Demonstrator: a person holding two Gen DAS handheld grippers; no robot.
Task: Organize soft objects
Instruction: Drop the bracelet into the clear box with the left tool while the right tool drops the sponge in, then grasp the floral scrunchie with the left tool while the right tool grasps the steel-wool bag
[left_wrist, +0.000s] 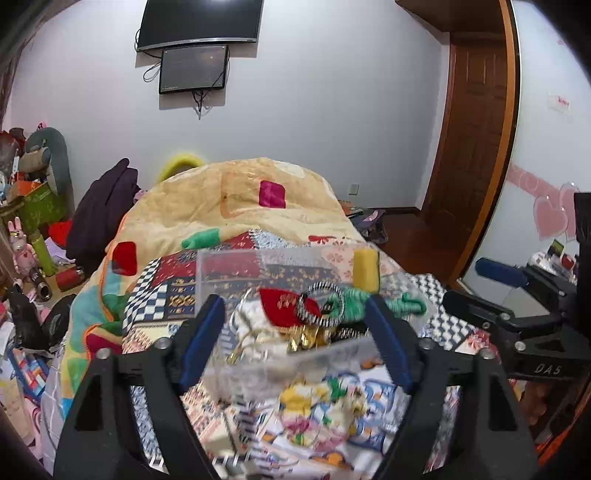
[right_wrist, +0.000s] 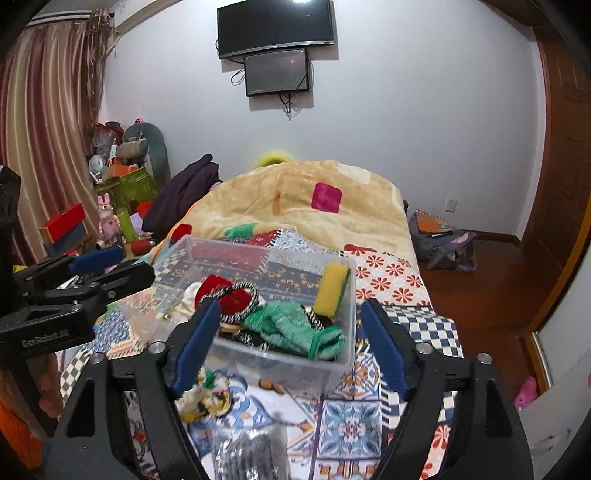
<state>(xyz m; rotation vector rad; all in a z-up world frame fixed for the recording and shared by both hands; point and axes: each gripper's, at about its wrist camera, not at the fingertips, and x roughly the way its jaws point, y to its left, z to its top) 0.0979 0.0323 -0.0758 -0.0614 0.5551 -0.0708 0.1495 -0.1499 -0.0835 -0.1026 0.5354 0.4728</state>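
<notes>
A clear plastic box (right_wrist: 343, 314) sits on the patterned bedspread and also shows in the left wrist view (left_wrist: 221, 266). It holds a yellow sponge (right_wrist: 330, 290), a green knitted piece (right_wrist: 295, 326), a red soft item (right_wrist: 221, 291) and a black-and-white cord ring (left_wrist: 317, 306). A small floral fabric item (right_wrist: 207, 397) lies in front of the box, and also shows in the left wrist view (left_wrist: 314, 410). My left gripper (left_wrist: 295, 339) is open, just short of the box. My right gripper (right_wrist: 286, 343) is open around the box's near wall. A dark knitted thing (right_wrist: 251, 454) lies under it.
A beige quilt (right_wrist: 314, 214) is heaped on the far half of the bed. Toys and boxes (right_wrist: 118, 184) crowd the floor on the left. A bag (right_wrist: 443, 243) lies on the wooden floor to the right. The other gripper (left_wrist: 517, 314) appears at the right edge.
</notes>
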